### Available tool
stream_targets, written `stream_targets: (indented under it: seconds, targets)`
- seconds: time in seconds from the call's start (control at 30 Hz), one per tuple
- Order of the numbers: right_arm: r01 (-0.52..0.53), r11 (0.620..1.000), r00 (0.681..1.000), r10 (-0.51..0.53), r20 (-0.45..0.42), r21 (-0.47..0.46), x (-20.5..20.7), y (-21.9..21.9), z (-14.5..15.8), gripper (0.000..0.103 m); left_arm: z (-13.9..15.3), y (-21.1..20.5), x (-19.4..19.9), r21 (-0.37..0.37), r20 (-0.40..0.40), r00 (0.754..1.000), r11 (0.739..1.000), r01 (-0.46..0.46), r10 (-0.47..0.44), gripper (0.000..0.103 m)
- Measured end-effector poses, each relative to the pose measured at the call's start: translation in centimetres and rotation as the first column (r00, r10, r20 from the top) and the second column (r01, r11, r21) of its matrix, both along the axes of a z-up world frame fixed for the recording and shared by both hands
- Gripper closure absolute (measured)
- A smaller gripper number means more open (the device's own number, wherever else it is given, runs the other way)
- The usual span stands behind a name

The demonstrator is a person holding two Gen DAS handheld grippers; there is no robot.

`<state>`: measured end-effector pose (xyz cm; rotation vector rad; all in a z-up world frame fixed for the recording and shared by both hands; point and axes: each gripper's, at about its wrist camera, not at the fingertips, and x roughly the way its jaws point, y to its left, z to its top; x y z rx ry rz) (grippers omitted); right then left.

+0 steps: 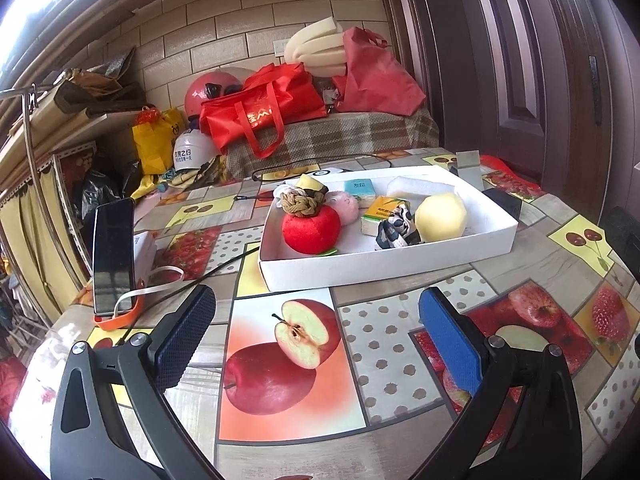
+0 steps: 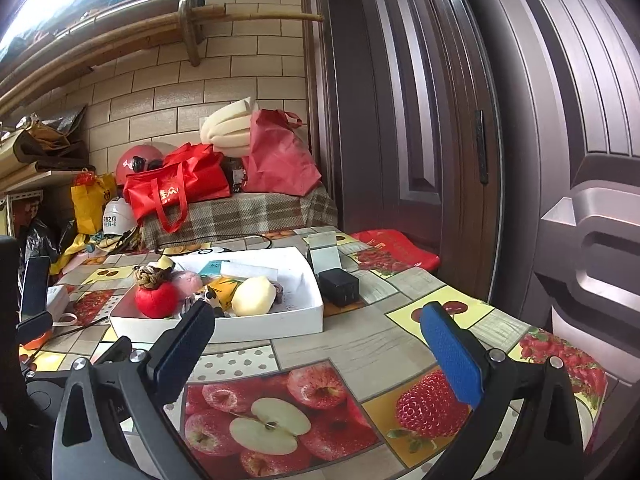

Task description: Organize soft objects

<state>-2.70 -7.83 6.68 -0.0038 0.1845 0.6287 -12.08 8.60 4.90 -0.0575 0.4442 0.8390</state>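
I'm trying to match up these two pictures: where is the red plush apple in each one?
Left wrist view: red plush apple sits centre, at the near-left end of the white box.
Right wrist view: it lies left of centre, at the same end of the box.
Shared landmark: the knotted rope touching its top.

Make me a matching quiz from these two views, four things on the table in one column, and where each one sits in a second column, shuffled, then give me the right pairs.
Things
1. red plush apple
2. pale yellow foam ball
3. phone
4. black box

Places
A. outside the white tray, on the table by its right end
B. propped in an orange stand, left of the tray
C. inside the tray, at its left end, under a knotted rope
D. inside the tray, toward its right end

Pairs: 1-C, 2-D, 3-B, 4-A
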Motion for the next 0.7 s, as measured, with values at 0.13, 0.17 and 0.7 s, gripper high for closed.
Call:
stream_targets:
  seconds: [0.13,0.17,0.7]
  targets:
    - [0.0,1.0,1.0,0.0,-0.004,0.001,0.0,0.1,0.0,0.0,-0.1,0.3,0.1,-0.035,-0.004,1.0,0.999,0.005,-0.005,0.0]
    - [0.0,1.0,1.0,0.0,-0.004,0.001,0.0,0.1,0.0,0.0,-0.1,0.5,0.1,-0.047,-0.005,1.0,0.999,0.008,-0.008,0.0]
    - [-0.001,1.0,1.0,0.001,-0.017,-0.007,0.2,0.1,-0.1,0.0,-0.6,1.1,0.4,-0.101,-0.01,1.0,0.995,0.027,-0.028,0.0]
